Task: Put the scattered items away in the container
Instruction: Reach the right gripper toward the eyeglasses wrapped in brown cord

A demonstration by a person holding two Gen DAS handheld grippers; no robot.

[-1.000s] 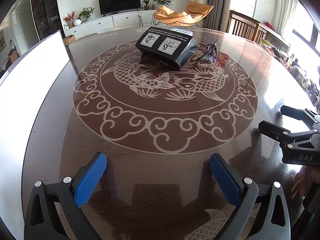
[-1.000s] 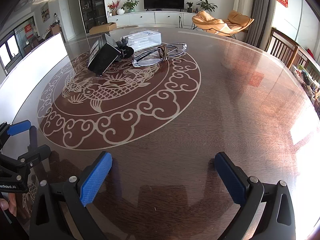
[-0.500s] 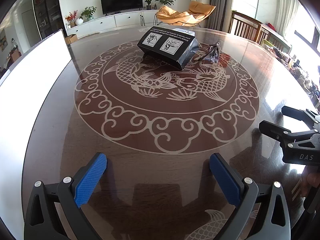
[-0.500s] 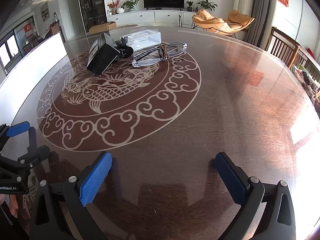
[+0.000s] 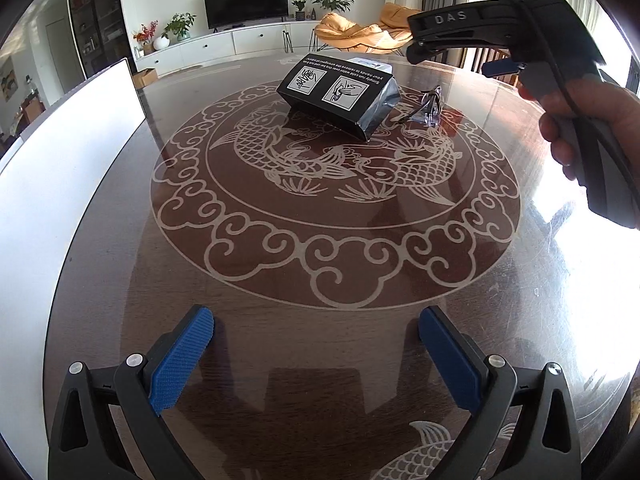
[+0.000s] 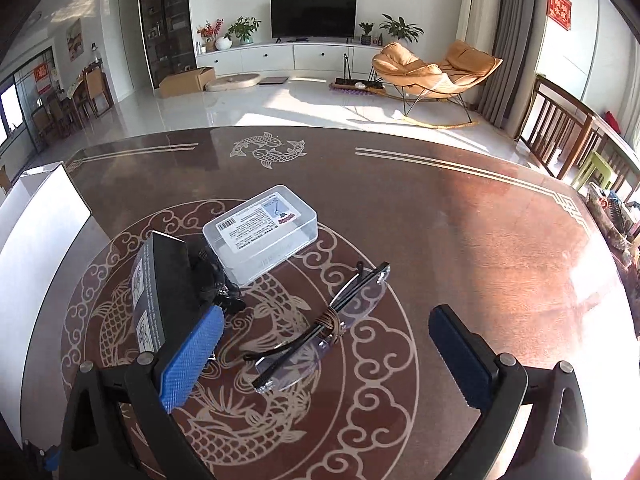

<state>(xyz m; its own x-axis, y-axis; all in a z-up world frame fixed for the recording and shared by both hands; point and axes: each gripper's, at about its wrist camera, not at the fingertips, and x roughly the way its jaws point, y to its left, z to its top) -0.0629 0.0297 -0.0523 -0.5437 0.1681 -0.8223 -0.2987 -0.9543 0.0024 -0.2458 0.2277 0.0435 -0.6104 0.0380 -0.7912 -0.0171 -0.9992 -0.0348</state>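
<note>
A black box (image 5: 338, 94) with white pictograms lies at the table's far middle, and folded glasses (image 5: 430, 106) lie to its right. My left gripper (image 5: 316, 332) is open and empty, low over the near table. A hand holds my right gripper (image 5: 456, 60) raised near those items. In the right wrist view my right gripper (image 6: 326, 328) is open, with the cord-wrapped glasses (image 6: 360, 300) below and between its fingers. The black box (image 6: 164, 288) is left of the left finger. A small black item (image 6: 216, 280) and a clear plastic case (image 6: 260, 232) lie beyond. The white container (image 6: 36, 260) stands at the left.
The white container (image 5: 60, 160) runs along the table's left edge. The round glass-topped table (image 5: 320, 208) carries a koi pattern. Wooden chairs (image 6: 560, 132) stand off its right side, with a living room behind.
My right gripper has risen and moved forward from the near edge to above the glasses and black box. My left gripper has barely shifted and stays open.
</note>
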